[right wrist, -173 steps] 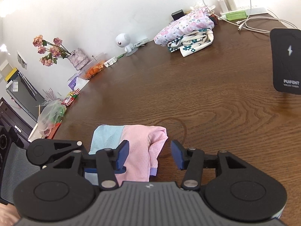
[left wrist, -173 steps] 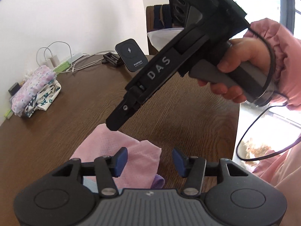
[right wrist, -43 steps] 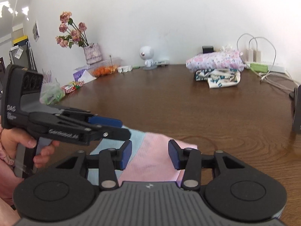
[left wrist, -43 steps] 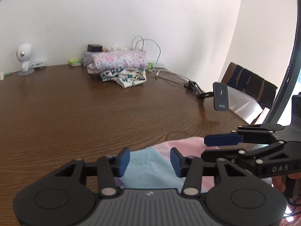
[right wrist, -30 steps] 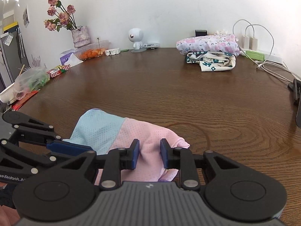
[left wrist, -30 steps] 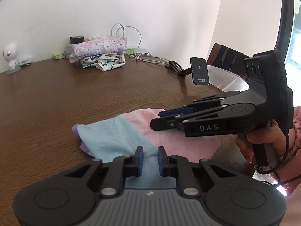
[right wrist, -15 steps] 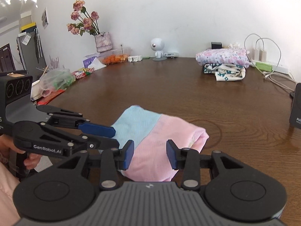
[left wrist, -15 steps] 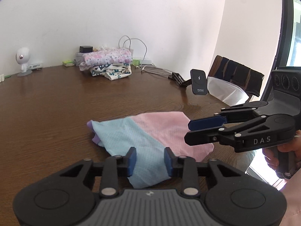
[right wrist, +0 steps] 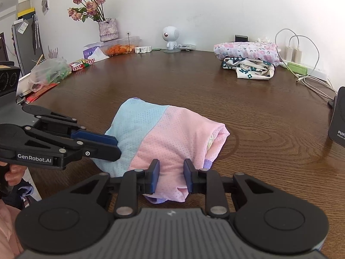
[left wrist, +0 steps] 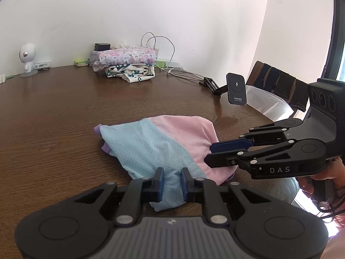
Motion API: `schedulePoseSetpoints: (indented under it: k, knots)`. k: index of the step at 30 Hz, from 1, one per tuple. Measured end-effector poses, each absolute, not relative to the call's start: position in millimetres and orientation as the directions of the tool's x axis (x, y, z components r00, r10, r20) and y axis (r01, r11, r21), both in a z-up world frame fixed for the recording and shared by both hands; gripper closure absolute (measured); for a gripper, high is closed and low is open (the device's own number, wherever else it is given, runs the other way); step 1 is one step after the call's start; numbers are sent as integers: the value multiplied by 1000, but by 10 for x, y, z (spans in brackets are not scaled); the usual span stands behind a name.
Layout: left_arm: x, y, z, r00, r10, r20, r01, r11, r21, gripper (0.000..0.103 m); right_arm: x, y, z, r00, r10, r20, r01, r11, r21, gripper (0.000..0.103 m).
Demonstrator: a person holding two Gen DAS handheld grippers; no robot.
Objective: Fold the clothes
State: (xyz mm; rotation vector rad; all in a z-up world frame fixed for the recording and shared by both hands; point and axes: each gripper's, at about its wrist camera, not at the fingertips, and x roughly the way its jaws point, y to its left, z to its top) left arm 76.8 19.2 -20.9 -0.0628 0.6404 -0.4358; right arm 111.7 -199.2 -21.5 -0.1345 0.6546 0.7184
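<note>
A folded garment (left wrist: 163, 142), half light blue and half pink mesh with purple trim, lies on the brown wooden table (left wrist: 64, 112). My left gripper (left wrist: 172, 179) is shut on its near blue edge, and cloth shows between the pads. In the right wrist view the garment (right wrist: 163, 133) lies ahead, with my right gripper (right wrist: 171, 174) shut on its near pink edge. Each view shows the other gripper from the side: the right gripper (left wrist: 212, 151) at the pink end, the left gripper (right wrist: 116, 144) at the blue end.
A stack of folded floral clothes (right wrist: 248, 58) sits at the back by chargers and cables (right wrist: 301, 73). A black charger stand (left wrist: 236, 91) is at the right edge, with a chair (left wrist: 278, 86) beyond. A white figurine (right wrist: 171, 36), a flower vase (right wrist: 107, 29) and a plastic bag (right wrist: 50, 71) stand at the left.
Half a second ago both grippers stood open over the garment's near edge. Both have since lowered and closed on it, left on the blue part, right on the pink.
</note>
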Motion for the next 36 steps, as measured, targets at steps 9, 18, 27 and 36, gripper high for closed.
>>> schedulePoseSetpoints:
  k: [9, 18, 27, 36]
  knots:
    - [592, 373, 208, 827, -350, -439, 275, 934, -226, 8, 971, -2212, 115, 621, 608, -495, -583, 780, 226, 2]
    - [420, 292, 199, 839, -284, -464, 175, 948, -265, 0, 856, -2241, 169, 658, 541, -524, -464, 839, 284, 0]
    - [390, 252, 132, 824, -254, -506, 129, 954, -269, 0, 804, -2235, 9, 636, 527, -564, -423, 849, 316, 0]
    - [1034, 491, 170, 691, -330, -643, 72, 916, -394, 0, 1404, -2372, 69, 526, 561, -639, -307, 826, 472, 0]
